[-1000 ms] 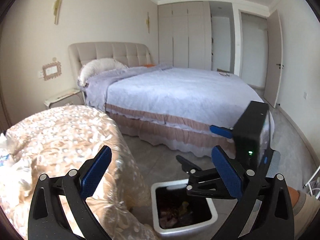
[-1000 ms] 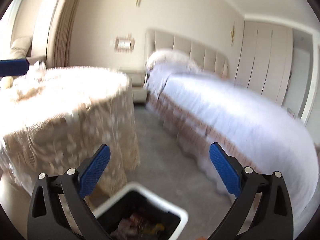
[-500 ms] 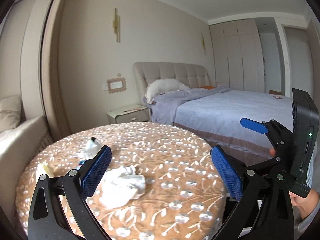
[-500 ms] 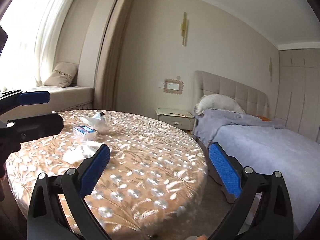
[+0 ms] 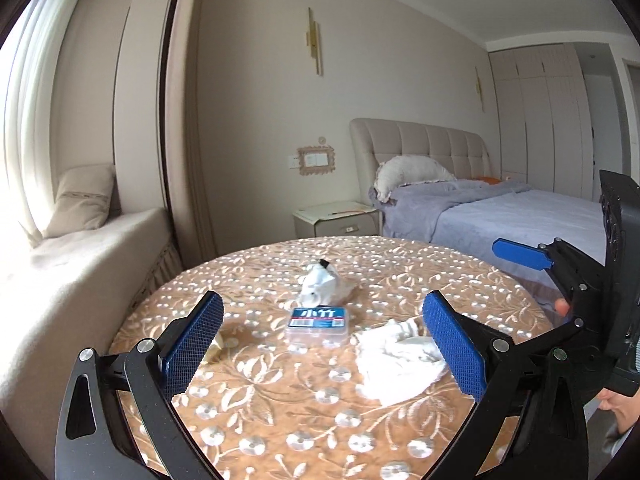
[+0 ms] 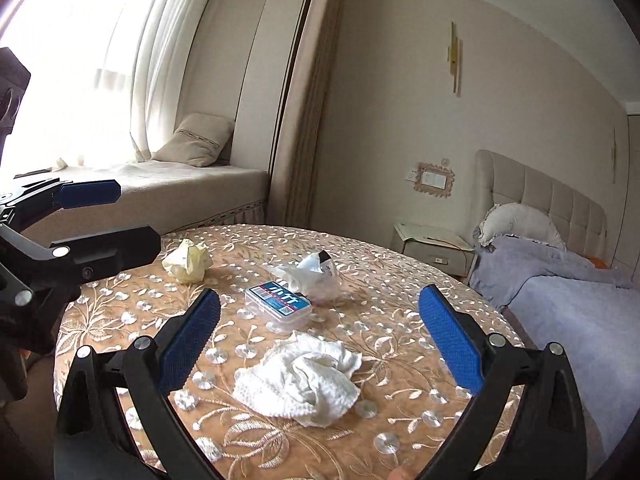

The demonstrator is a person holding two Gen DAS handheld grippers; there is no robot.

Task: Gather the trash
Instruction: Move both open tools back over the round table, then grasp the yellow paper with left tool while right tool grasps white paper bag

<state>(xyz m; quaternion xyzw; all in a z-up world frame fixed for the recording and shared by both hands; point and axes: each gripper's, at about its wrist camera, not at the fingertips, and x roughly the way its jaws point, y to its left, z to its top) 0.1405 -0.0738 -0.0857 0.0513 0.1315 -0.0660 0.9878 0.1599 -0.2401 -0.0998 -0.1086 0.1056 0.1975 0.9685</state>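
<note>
Swung up and away from the floor bin seen a second ago; bin now out of both views, and both grippers brought level over the round surface. Read as one drop finished and the next pick being lined up. Left gripper: fingers spread wide, nothing held. Right gripper: fingers likewise wide and empty, hovering above the surface without contact. Trash remaining on the surface: white tissue nearest, lying between the right fingers in that view and just beside the right-hand finger in the left view; clear box with blue label just beyond it; crumpled wrapper touching or all but touching the box's far side; yellowish wad well apart toward the window side, mostly hidden behind a finger in the left view. Judged: four items outstanding, task only partly done. Tissue best placed for the right gripper; soft and loose, likely to need a deep, centred pinch to come away whole. Cloth embroidered, so some risk of snagging.
</note>
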